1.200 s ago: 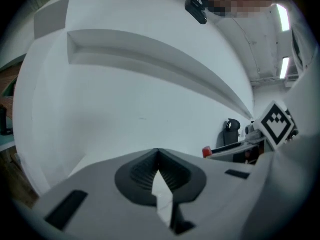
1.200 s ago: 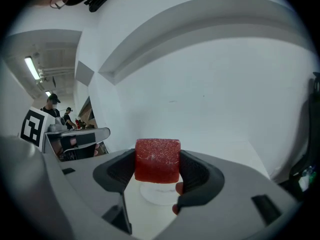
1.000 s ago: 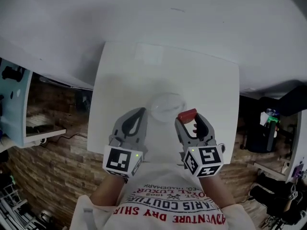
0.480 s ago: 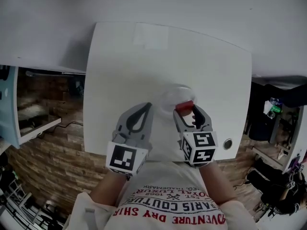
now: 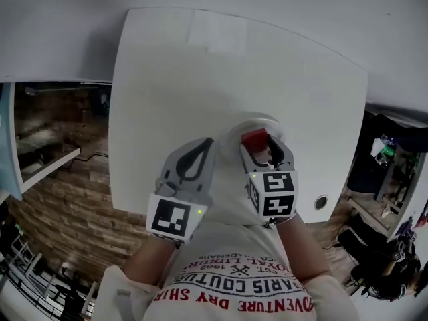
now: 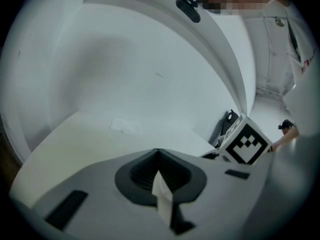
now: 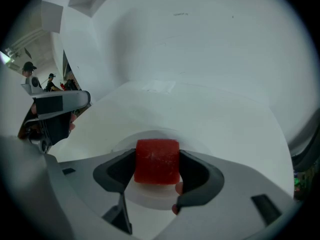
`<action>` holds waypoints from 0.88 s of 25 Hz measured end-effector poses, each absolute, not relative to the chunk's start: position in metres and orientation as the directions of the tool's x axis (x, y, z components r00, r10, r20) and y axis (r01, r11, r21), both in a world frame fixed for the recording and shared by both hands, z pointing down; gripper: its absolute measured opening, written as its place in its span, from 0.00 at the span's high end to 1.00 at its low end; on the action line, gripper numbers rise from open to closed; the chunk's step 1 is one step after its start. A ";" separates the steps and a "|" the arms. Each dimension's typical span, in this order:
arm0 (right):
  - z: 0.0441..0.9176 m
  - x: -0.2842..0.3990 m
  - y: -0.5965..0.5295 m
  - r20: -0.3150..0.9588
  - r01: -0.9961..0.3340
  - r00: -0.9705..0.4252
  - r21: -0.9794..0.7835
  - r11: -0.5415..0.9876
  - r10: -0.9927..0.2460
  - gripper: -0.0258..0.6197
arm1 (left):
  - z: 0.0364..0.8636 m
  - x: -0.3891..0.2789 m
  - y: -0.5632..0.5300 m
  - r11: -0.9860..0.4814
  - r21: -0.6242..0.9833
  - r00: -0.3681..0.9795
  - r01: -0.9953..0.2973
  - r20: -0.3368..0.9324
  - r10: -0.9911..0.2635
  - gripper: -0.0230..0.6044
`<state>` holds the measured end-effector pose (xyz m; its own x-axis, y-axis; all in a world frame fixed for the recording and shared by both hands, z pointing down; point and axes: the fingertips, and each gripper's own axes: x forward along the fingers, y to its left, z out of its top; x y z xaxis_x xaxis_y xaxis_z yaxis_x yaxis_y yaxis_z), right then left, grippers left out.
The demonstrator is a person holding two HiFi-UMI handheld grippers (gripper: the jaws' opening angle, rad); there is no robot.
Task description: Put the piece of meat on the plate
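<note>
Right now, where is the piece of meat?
In the head view the piece of meat sits clamped in the right tool, over the white plate by the near edge of the table, just right of the left tool.

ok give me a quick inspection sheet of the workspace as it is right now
surface: white table, bare apart from what is listed below
job's things: red piece of meat held over the white plate; contact with the plate cannot be told
clutter: faint flat rectangular patch near the far edge; small round hole near the right corner
grippers: right gripper shut on the meat; left gripper shut, nothing between its jaws, beside the plate
cables: nothing seen on the table
surroundings: brick-pattern floor; dark items to the right; people far off
</note>
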<state>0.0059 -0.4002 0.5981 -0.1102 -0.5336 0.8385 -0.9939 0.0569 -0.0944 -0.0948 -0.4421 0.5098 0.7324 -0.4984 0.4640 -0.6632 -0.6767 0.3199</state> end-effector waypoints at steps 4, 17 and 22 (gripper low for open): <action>0.602 0.002 -0.405 0.850 -0.994 -0.103 -0.070 0.083 -0.516 0.53 | 0.516 -0.094 -0.445 -0.668 0.332 0.730 -0.666 0.471 -0.494 0.97; 0.604 0.000 -0.406 0.852 -0.991 -0.127 -0.091 0.095 -0.508 0.53 | 0.512 -0.088 -0.447 -0.688 0.327 0.744 -0.648 0.464 -0.480 0.97; 0.581 0.004 -0.403 0.814 -0.988 -0.149 -0.147 0.049 -0.562 0.53 | 0.495 -0.086 -0.442 -0.709 0.305 0.754 -0.636 0.441 -0.486 0.97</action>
<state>0.0039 -0.4029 0.5813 -0.1492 -0.5616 0.8138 -0.9879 0.0495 -0.1470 -0.0864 -0.4423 0.4946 0.7543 -0.4863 0.4412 -0.6356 -0.7091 0.3052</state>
